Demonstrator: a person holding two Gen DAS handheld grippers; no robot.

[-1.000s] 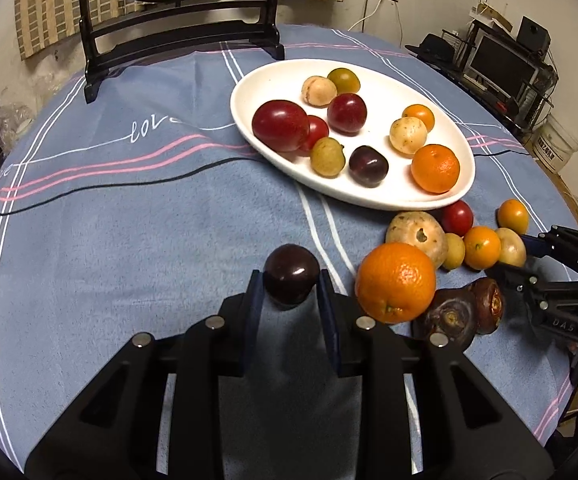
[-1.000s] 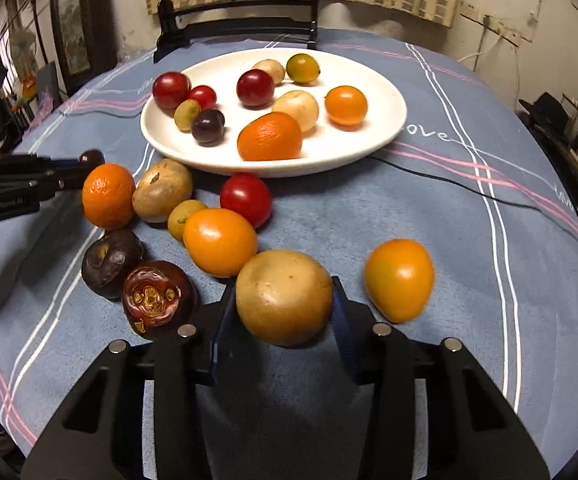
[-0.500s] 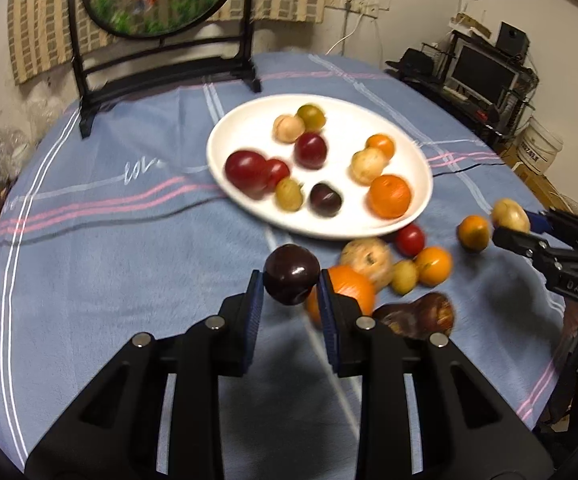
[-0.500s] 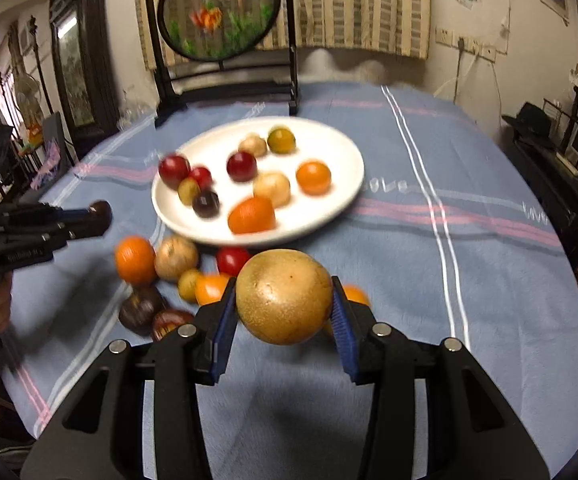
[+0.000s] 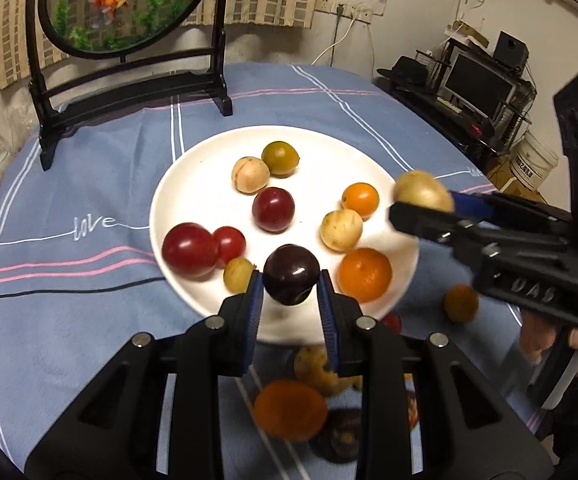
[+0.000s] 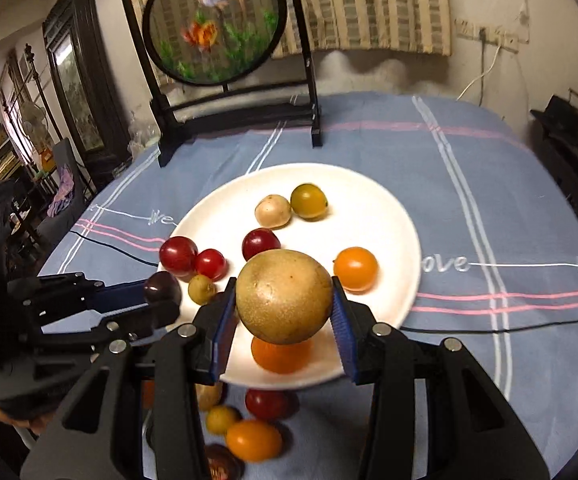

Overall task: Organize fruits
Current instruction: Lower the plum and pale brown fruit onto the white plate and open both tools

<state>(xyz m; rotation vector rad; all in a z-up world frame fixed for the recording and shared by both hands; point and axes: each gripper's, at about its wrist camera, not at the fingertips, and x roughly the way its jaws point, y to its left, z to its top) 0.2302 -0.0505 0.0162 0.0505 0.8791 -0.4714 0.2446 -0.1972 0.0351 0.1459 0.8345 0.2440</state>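
We hold both claws above the white plate (image 5: 193,184), which sits on the blue striped tablecloth (image 5: 89,184) in front of the round fish screen on its black stand (image 5: 129,92). Our left gripper (image 5: 291,292) is clamped on a small dark purple plum (image 5: 291,274), the blue pads pressed to either side of it, and it hangs over the near edge of the plate. Our right gripper (image 6: 284,312) is clamped on a large tan, speckled round fruit (image 6: 284,296), held over the near part of the plate; in the left wrist view that fruit (image 5: 423,192) shows at the plate's right rim. On the plate lie two red fruits side by side at its left, a dark red one near the middle, a pale beige one and a greenish-yellow one toward the far side, a small orange one at the right, another pale one beside it, a larger mandarin (image 5: 365,274) at the near right and a small yellow-green one at the near left. More fruit lies on the cloth off the plate's near edge: an orange (image 5: 289,410), a red one, small yellow ones and dark brown ones, all blurred.
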